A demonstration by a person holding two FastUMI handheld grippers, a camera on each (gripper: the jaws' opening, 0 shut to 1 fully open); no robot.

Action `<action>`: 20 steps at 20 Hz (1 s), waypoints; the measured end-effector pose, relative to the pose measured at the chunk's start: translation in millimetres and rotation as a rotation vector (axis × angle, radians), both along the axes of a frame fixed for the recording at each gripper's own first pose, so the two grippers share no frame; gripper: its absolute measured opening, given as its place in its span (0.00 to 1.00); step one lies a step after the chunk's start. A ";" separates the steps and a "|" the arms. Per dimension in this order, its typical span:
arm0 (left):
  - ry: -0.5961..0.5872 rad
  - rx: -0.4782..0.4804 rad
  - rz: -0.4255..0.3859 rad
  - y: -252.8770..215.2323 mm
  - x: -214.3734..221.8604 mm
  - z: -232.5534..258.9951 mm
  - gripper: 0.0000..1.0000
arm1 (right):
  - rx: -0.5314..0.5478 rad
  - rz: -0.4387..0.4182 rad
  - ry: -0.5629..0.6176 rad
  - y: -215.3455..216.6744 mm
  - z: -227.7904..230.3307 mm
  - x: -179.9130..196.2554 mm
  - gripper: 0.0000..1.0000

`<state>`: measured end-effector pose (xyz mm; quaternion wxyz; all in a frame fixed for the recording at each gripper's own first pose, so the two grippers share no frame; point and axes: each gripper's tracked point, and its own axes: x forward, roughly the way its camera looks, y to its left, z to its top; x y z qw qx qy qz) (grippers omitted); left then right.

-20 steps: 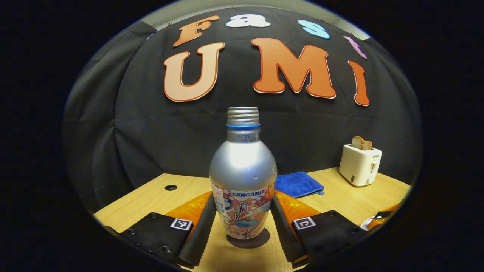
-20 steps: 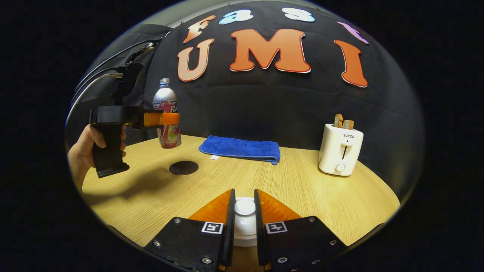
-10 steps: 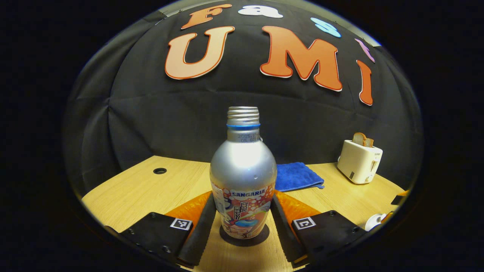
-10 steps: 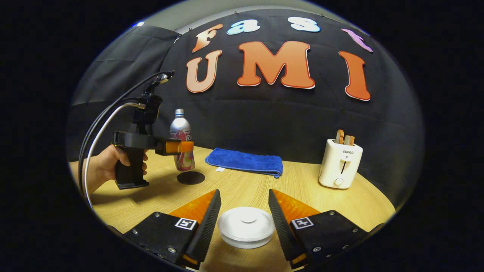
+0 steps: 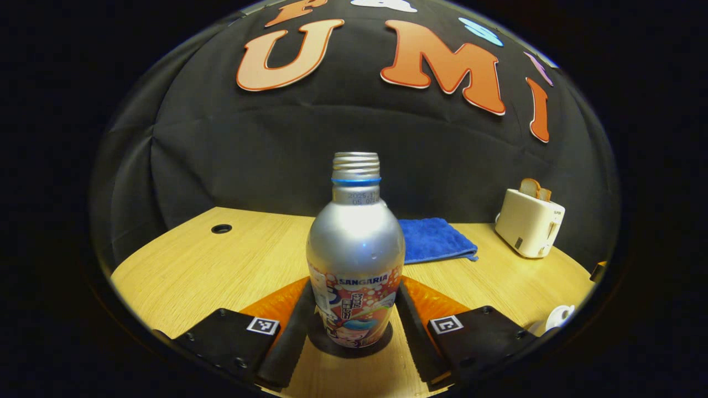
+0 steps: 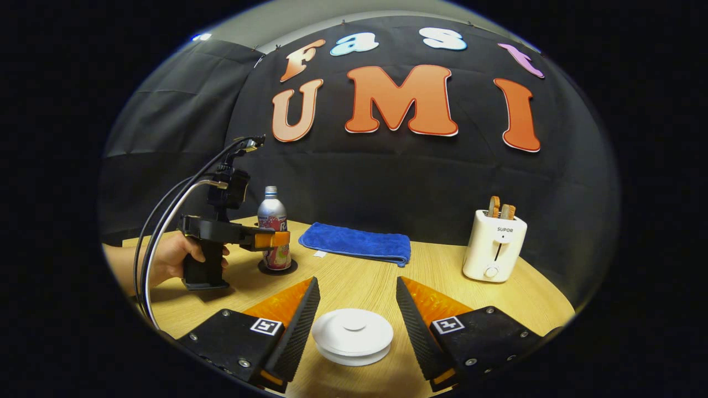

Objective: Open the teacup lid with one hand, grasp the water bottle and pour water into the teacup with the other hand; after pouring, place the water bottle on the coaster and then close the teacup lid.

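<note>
A silver water bottle [image 5: 355, 249] with no cap stands upright on the dark round coaster [image 5: 381, 338]. My left gripper [image 5: 354, 326] is shut on its lower body, one finger on each side. In the right gripper view the bottle [image 6: 272, 221], the coaster [image 6: 276, 270] and the left gripper [image 6: 271, 239] sit at the far left. My right gripper [image 6: 357, 284] is open, its fingers on either side of the white teacup lid [image 6: 352, 331] without touching it. The lid lies flat on the teacup, mostly hidden beneath. The teacup [image 5: 556, 318] also shows white at the lower right.
A folded blue towel [image 6: 357, 243] lies at the back of the wooden table [image 6: 442, 282]. A white toaster [image 6: 494, 246] holding bread stands at the right. A person's hand [image 6: 171, 260] holds the left gripper's handle, with cables trailing. A cable hole [image 5: 221, 228] is at the far left.
The left gripper lowered the bottle from the air onto the coaster. The right gripper, shut on the lid's knob a second ago, has opened and drawn back from the lid.
</note>
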<state>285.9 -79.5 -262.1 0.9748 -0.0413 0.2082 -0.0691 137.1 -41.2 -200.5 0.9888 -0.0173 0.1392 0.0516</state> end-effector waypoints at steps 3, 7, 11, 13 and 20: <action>0.037 -0.014 -0.018 -3.2 -4.4 -11.6 0.87 | 0.011 0.002 0.000 2.4 1.7 2.3 0.83; 0.057 -0.049 0.000 -0.3 -11.5 -19.5 0.97 | 0.006 -0.014 -0.021 1.5 9.2 4.0 0.84; 0.023 -0.041 -0.014 0.3 -25.3 1.0 0.97 | 0.024 -0.023 -0.038 5.2 20.8 1.7 0.86; -0.024 -0.017 -0.015 2.0 -33.3 20.4 0.97 | 0.024 -0.032 -0.060 7.4 30.1 2.7 0.88; -0.221 -0.011 -0.023 2.3 -78.3 112.1 0.97 | 0.022 -0.082 -0.147 8.7 68.5 1.2 0.95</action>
